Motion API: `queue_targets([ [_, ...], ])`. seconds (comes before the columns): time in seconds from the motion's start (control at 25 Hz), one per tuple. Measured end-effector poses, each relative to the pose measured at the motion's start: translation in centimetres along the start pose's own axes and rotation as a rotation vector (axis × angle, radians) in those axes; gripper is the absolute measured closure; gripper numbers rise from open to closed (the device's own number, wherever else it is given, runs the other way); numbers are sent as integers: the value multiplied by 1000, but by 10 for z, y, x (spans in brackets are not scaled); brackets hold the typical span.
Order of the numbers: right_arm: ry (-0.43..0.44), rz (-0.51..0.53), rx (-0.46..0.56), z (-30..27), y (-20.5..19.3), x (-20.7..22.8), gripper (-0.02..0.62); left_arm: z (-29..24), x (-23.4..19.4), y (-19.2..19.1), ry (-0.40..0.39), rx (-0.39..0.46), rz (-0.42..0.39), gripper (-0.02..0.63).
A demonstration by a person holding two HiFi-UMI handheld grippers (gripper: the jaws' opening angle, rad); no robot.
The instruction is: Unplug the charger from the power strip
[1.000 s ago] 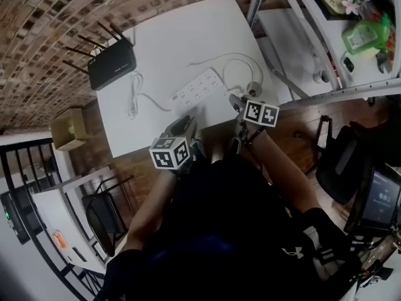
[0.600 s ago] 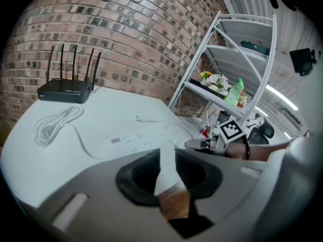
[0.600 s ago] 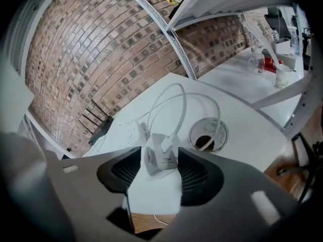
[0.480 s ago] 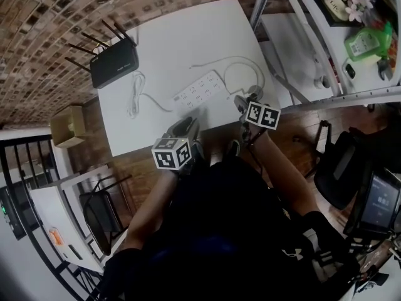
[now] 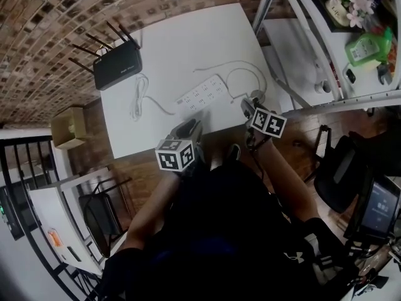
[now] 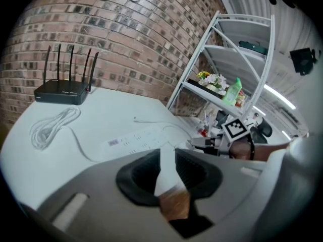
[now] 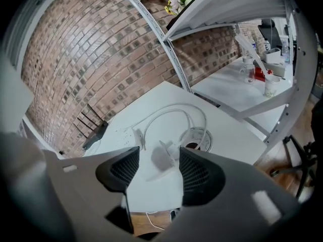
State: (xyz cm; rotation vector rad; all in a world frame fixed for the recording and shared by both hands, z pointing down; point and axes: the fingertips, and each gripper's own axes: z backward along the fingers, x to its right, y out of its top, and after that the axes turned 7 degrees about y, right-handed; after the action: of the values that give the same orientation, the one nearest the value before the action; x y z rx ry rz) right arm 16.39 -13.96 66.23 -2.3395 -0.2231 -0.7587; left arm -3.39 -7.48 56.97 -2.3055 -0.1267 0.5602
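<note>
The white power strip (image 5: 203, 93) lies in the middle of the white table (image 5: 182, 42), and it also shows in the left gripper view (image 6: 139, 137). The white charger (image 7: 162, 158) lies on the table away from the strip, and its thin cable (image 7: 174, 114) loops behind it. My right gripper (image 7: 159, 173) has just been opening. Its jaws stand wide on either side of the charger, and the pads do not press it. In the head view the right gripper (image 5: 249, 105) is at the table's near right corner. My left gripper (image 5: 186, 129) hangs over the near edge with a narrow empty gap between its pads (image 6: 194, 173).
A black router (image 5: 117, 64) with antennas stands at the table's far left, next to a coiled white cord (image 5: 136, 96). A round cable port (image 7: 196, 137) sits in the table just beyond the charger. A white metal shelf (image 5: 301, 49) with flowers and a green bottle stands to the right.
The right gripper has shifted slightly right and back toward the table's near edge. The left gripper has stayed put.
</note>
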Motion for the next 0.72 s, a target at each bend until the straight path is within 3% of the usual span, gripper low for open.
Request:
queue_targets([
  [0.24,38,0,43,19,5,-21,350,6,3,3,-23,15,-10,514],
  [0.32,78,2,62,27,7,-35,392,10,5,6,-29,25,-13,514],
  [0.44,143,24,101,42,15,-61,559,20,11,15,-47,50,-10,517],
  [0.56,194,72,132,61,24,-88,572,36,23,33,-82,102,-17,517],
  [0.72,282,193,168,85,33,-129,584,57,36,55,-98,175,-99,523],
])
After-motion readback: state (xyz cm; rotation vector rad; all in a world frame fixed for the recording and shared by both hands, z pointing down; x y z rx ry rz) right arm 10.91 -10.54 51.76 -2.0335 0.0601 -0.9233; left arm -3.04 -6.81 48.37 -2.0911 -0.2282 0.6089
